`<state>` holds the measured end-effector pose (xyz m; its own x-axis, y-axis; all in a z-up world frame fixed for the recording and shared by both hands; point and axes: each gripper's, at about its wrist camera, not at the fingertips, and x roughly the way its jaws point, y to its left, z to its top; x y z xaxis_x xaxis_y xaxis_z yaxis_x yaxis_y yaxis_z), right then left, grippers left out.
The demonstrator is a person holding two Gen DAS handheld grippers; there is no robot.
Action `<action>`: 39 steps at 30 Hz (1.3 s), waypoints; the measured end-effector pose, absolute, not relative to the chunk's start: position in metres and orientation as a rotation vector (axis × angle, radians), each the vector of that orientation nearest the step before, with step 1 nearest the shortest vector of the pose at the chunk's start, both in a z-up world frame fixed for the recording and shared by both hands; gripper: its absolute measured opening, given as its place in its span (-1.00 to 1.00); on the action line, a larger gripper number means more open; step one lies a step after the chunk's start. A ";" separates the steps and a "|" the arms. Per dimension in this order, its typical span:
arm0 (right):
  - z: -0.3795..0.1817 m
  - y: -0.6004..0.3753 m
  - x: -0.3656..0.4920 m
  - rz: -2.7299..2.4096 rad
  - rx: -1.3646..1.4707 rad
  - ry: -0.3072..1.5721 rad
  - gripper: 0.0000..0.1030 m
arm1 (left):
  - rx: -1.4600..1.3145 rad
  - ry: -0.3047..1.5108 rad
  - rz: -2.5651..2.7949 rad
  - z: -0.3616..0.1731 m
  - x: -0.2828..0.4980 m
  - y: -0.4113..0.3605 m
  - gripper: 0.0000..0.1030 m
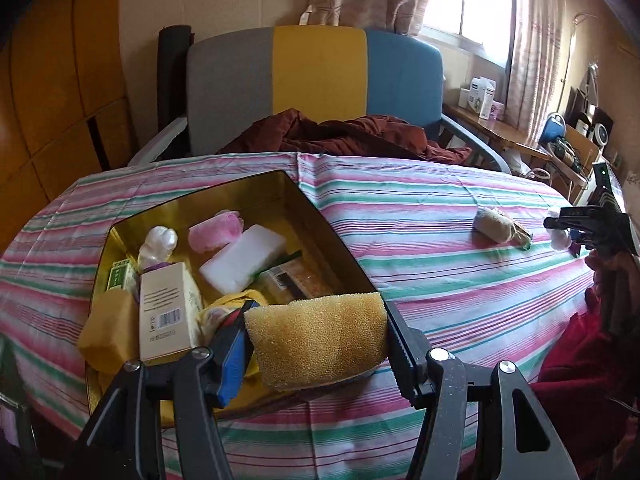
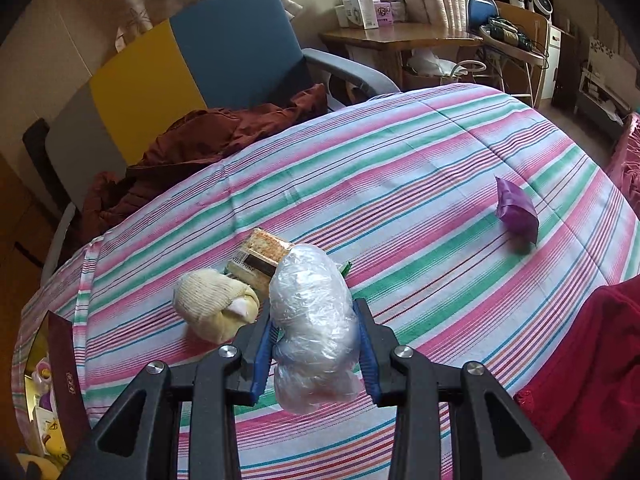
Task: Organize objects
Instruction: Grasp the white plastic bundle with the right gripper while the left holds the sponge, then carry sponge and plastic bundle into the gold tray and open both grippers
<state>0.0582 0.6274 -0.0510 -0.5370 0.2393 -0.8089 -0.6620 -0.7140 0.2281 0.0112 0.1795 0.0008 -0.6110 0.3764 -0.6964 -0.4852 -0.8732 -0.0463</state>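
My left gripper [image 1: 316, 340] is shut on a yellow sponge [image 1: 316, 340] and holds it over the near right corner of the gold tin box [image 1: 320, 216], which holds several items. My right gripper [image 2: 314, 344] is shut on a wad of clear plastic wrap [image 2: 312, 320] just above the striped cloth. A cream rolled sock [image 2: 212, 312] and a wrapped cracker packet [image 2: 260, 260] lie just left of and beyond it. A purple packet [image 2: 516, 210] lies far right. The right gripper also shows in the left wrist view [image 1: 560, 228].
The table has a striped cloth [image 1: 440, 280]. A grey, yellow and blue chair [image 1: 320, 80] with a brown garment [image 1: 344, 132] stands behind it. A wooden side table [image 2: 400, 40] with boxes is at the back right. A red sleeve [image 2: 592, 360] is at the right.
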 end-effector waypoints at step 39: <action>-0.023 0.287 -0.036 2.965 -1.514 0.495 -0.30 | -1.092 -0.239 2.496 0.009 -0.049 0.071 0.19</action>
